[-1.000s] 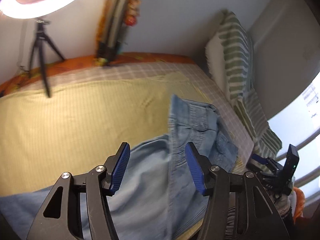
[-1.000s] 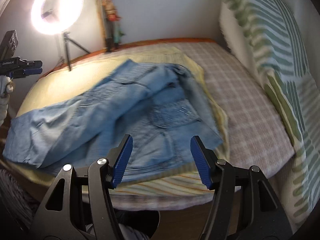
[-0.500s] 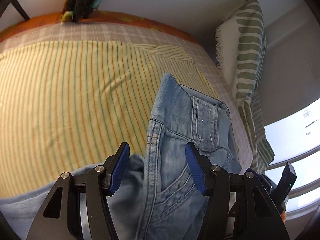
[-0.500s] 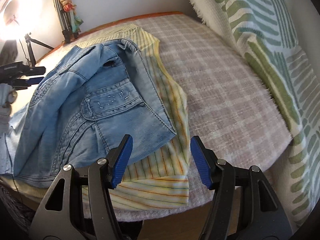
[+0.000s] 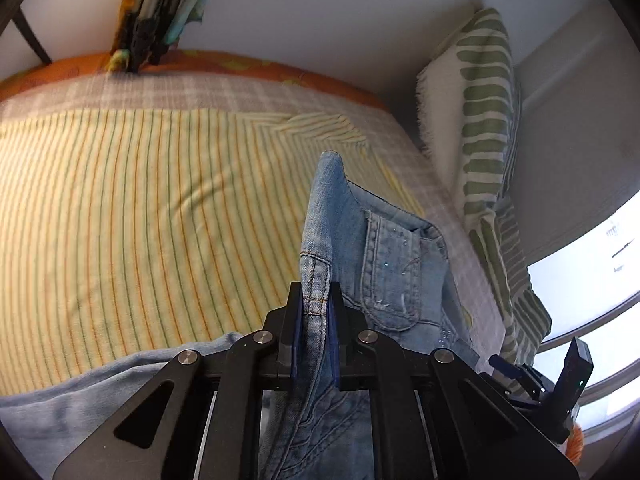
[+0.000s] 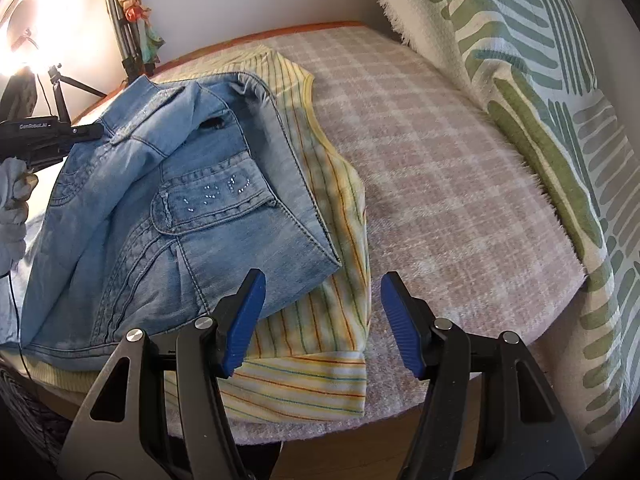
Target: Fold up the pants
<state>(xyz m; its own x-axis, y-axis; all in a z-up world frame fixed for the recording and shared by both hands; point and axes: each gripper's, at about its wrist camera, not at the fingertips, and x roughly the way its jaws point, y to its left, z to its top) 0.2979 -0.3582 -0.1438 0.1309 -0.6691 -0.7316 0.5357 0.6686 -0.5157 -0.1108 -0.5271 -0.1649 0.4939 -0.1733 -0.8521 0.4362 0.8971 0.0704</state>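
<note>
pants point(image 6: 168, 216) | light-blue denim | rumpled on striped sheet | waistband edge raised

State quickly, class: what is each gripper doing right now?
Left gripper: closed on the jeans.
Right gripper: open, holding nothing.
</note>
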